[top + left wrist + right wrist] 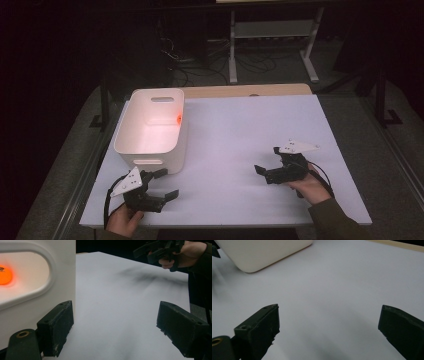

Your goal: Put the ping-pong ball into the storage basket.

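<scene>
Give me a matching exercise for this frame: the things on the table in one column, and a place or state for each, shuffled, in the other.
Things:
1. white bin
2. orange ball
3. left gripper
4. right gripper

Places or states:
A. open, at the table's near right
B. inside the bin, seen through its handle slot
C. at the table's far left
D. open, just in front of the bin

Pairs: 1-C, 2-B, 3-D, 4-A

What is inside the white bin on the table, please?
The white bin holds one orange ball, seen through its handle slot in the left gripper view. From above, only an orange glow on the inner wall shows; the bin's right wall covers the ball itself. The visible floor looks bare.
</scene>
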